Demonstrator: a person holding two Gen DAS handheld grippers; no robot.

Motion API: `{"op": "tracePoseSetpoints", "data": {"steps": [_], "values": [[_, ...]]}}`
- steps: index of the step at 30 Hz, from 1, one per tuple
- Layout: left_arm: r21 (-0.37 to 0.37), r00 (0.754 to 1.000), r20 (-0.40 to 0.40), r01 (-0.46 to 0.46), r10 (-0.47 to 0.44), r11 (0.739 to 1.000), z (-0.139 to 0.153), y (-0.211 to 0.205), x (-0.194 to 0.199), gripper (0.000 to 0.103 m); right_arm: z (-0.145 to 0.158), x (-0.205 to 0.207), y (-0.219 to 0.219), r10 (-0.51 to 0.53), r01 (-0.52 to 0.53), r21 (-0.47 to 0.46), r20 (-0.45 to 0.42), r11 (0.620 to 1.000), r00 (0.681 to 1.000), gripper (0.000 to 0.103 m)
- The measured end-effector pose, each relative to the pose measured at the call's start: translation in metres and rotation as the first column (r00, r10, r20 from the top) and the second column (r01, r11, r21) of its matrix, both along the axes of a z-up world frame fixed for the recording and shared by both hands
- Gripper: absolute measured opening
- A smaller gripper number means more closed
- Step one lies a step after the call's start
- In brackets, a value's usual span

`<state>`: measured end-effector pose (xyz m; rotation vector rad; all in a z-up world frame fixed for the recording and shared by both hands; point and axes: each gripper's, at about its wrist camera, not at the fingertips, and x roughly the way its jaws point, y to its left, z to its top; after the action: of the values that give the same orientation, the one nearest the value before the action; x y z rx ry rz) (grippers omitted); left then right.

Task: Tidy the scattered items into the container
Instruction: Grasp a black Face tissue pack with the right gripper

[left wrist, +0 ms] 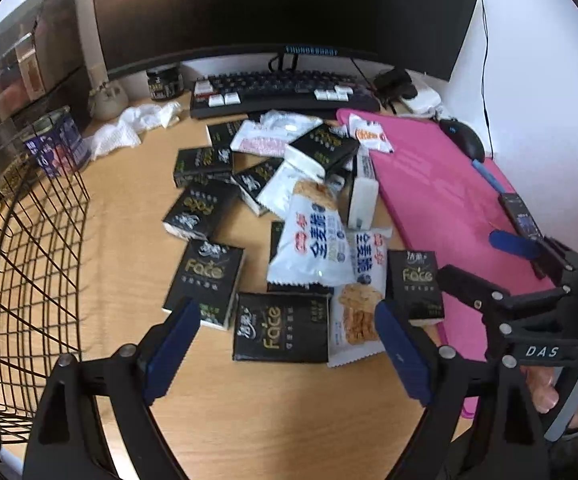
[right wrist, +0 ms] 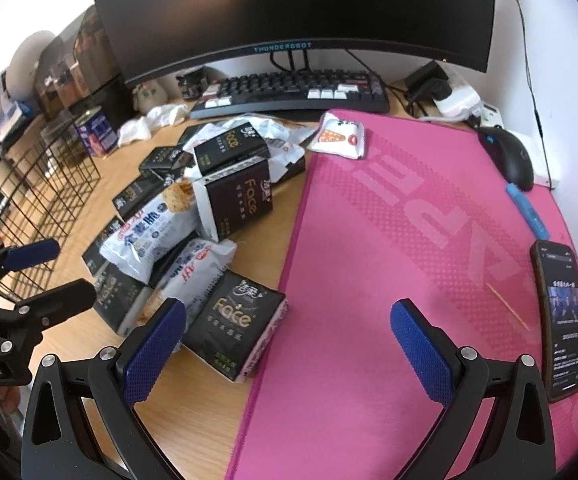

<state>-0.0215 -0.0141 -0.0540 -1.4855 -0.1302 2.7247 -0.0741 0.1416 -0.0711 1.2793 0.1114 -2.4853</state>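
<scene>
Several black "Face" tissue packs and white-and-blue snack packets (left wrist: 313, 248) lie heaped on the wooden desk. A black wire basket (left wrist: 29, 260) stands at the left; it also shows in the right wrist view (right wrist: 49, 184). My left gripper (left wrist: 287, 312) hangs open above one flat tissue pack (left wrist: 281, 328), its pads apart from it. My right gripper (right wrist: 289, 306) is open over the pink mat (right wrist: 389, 240), with another tissue pack (right wrist: 235, 320) just inside its left finger, untouched. A small orange-and-white packet (right wrist: 339, 136) rests on the mat's far edge.
Behind the heap are a keyboard (right wrist: 293, 92) and a dark monitor (right wrist: 289, 8). A mouse (right wrist: 509, 156), a blue pen (right wrist: 527, 210), a toothpick (right wrist: 507, 306) and a phone (right wrist: 565, 320) lie at the right. A tin (left wrist: 57, 144) and crumpled tissue (left wrist: 129, 128) sit beyond the basket.
</scene>
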Motion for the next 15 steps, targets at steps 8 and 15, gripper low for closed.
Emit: {"op": "tracePoseSetpoints", "data": {"steps": [8,15], "values": [[-0.03,0.998,0.066,-0.004,0.006,1.0,-0.02,-0.006,0.001,0.089,-0.011,0.003,-0.01,0.066,-0.067,0.046,0.015,0.997,0.998,0.103],[-0.024,0.994,0.102,-0.028,0.031,0.999,-0.034,-0.02,0.005,0.089,-0.031,-0.001,-0.032,0.106,-0.109,0.053,0.065,0.993,0.992,0.103]]}}
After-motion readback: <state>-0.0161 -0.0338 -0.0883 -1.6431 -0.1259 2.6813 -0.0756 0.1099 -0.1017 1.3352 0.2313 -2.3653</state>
